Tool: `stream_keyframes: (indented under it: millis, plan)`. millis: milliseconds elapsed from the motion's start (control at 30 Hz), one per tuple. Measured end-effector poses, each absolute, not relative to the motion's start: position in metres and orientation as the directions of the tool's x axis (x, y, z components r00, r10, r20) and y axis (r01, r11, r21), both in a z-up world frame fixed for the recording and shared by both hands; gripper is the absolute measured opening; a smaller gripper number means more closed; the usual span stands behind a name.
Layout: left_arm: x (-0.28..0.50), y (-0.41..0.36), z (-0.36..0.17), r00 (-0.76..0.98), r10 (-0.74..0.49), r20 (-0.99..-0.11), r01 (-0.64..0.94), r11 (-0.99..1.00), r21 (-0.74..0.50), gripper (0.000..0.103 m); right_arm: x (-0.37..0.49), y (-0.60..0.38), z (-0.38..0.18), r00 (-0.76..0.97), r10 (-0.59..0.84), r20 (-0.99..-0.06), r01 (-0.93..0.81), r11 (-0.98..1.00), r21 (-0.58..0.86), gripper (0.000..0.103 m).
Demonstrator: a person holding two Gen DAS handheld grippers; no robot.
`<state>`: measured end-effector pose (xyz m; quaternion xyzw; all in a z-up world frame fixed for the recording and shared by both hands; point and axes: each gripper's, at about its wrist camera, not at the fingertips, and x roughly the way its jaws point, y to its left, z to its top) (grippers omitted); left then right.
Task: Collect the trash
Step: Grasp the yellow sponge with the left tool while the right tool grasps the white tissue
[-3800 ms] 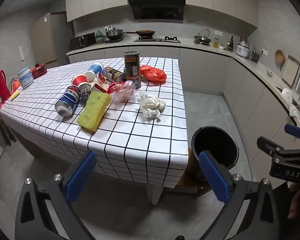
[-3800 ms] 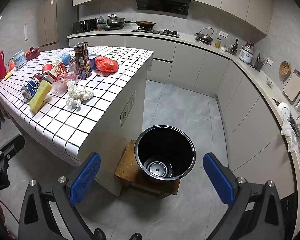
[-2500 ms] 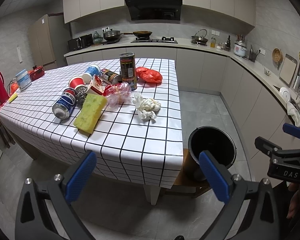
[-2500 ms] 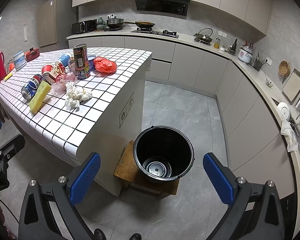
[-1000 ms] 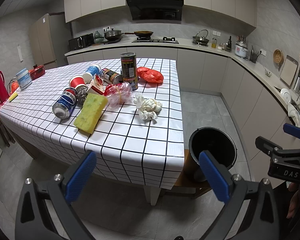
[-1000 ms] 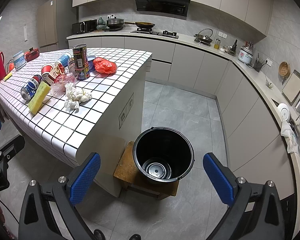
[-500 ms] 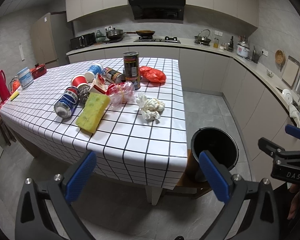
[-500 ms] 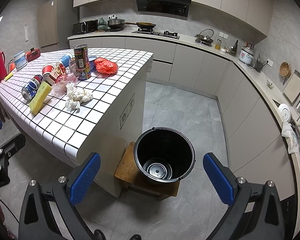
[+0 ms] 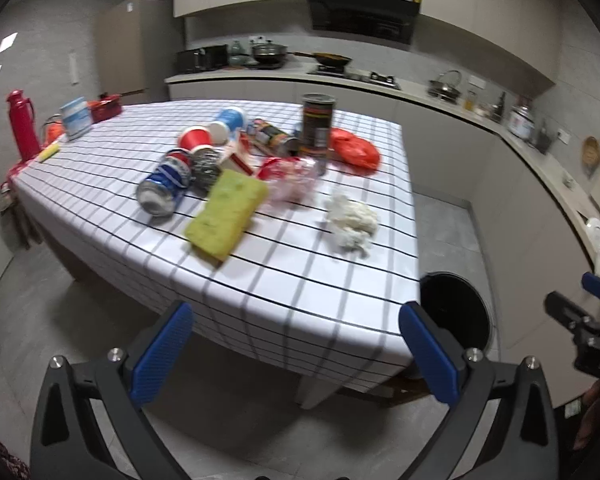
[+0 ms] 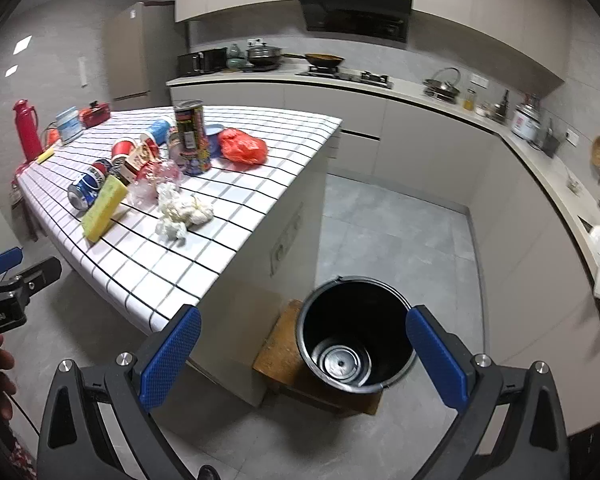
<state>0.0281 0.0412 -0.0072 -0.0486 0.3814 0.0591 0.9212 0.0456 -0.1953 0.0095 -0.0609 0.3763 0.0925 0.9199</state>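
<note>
The checked table (image 9: 260, 280) is filling mid-frame as the left gripper (image 9: 296, 344) is moving closer, both it and the right gripper (image 10: 300, 350) gaping wide, empty; trash like the tissue wad (image 9: 352, 222) is waiting centre-frame, the bucket (image 10: 354, 344) empty lower-centre.

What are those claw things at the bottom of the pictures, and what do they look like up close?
They are two handheld tools. The left gripper and right gripper look alike: a black frame with triangular cut-outs and silver screws, branching into two fingers tipped with blue textured pads. Seen from the side, the body carries white lettering, too blurred to read. No cables or sleeves show.
</note>
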Motion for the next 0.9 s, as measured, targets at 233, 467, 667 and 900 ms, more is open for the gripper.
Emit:
stream_keyframes:
  millis: [233,467,667,900]
  plan:
    - [0.052,0.089,-0.025,0.707,0.086,-0.702,-0.178,0.982,-0.059,0.099,0.077,-0.160,0.005,0.690,0.172,-0.703,-0.279,0.959,-0.040,0.102]
    - [0.105,0.128,-0.053,0.675,0.020,-0.738,-0.101,0.993,-0.065,0.076,0.119,-0.104,-0.017,0.640,0.177,-0.747,-0.293,0.956,-0.025,0.080]
    - [0.145,0.135,-0.075,0.660,-0.019,-0.751,-0.027,0.998,-0.048,0.076,0.149,-0.075,-0.034,0.615,0.164,-0.771,-0.268,0.963,-0.009,0.080]
    - [0.176,0.160,-0.087,0.633,-0.087,-0.769,0.002,0.994,-0.111,0.025,0.171,-0.043,-0.052,0.583,0.179,-0.793,-0.263,0.965,0.024,0.080]
